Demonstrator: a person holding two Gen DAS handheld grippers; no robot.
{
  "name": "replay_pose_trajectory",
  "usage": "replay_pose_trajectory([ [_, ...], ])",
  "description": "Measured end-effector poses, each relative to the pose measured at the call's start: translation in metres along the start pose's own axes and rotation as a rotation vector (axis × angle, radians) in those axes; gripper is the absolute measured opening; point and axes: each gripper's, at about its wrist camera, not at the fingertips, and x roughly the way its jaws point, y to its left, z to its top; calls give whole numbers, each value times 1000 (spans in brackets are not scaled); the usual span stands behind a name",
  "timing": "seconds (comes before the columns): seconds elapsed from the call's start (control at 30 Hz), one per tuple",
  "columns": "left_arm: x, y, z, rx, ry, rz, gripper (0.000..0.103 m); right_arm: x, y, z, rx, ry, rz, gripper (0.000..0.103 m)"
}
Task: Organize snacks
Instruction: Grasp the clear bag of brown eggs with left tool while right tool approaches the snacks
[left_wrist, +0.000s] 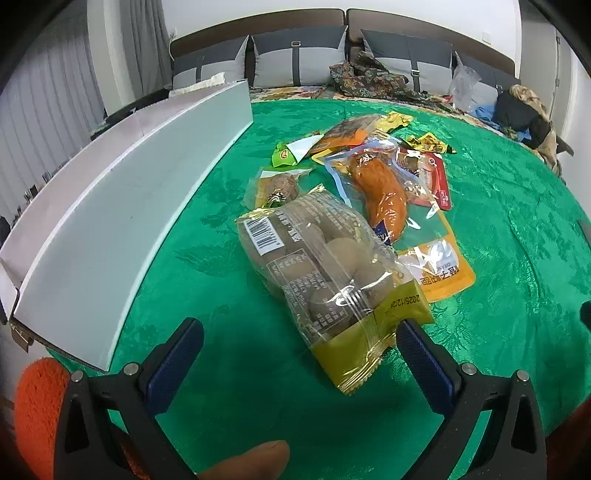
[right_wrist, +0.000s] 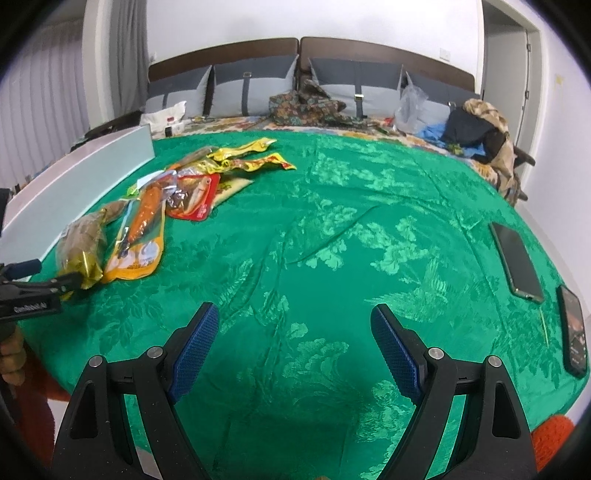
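Left wrist view: left gripper (left_wrist: 299, 332) is spread wide, blue pads (left_wrist: 173, 365) apart, nothing pinched. The egg packet (left_wrist: 325, 277) lies on the green cloth (left_wrist: 221, 206) with its yellow sealed end reaching in between the fingers, closer to the right-hand finger; cannot tell if it touches that one. Just beyond it, the orange snack pouch (left_wrist: 391, 206), then the rest of the snack pile (left_wrist: 354, 140) further out. The white box (left_wrist: 122, 206) runs along the left side of the claw, stretching forward.

Right wrist view: right gripper (right_wrist: 293, 332) is also spread, empty, hovering over bare green cloth (right_wrist: 332, 229). The snack pile (right_wrist: 192, 192) sits well off to its front-left, with the egg packet (right_wrist: 81, 247) nearest the left gripper (right_wrist: 48, 275) at the frame's left edge. Two phones (right_wrist: 517, 258) lie to the right of the claw.
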Motion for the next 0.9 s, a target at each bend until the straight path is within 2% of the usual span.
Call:
replay_pose_trajectory([
  [0.27, -2, 2, -1, 35, 59, -90, 103, 23, -11, -10, 47, 117, 1, 87],
  [0.43, 4, -7, -8, 71, 90, -101, 103, 36, -17, -17, 74, 184, 1, 87],
  [0.7, 23, -5, -10, 56, 156, -76, 103, 35, -11, -20, 47, 187, -11, 88],
  [0.9, 26, -1, -10, 35, 153, -89, 103, 36, -11, -19, 52, 185, -7, 88],
])
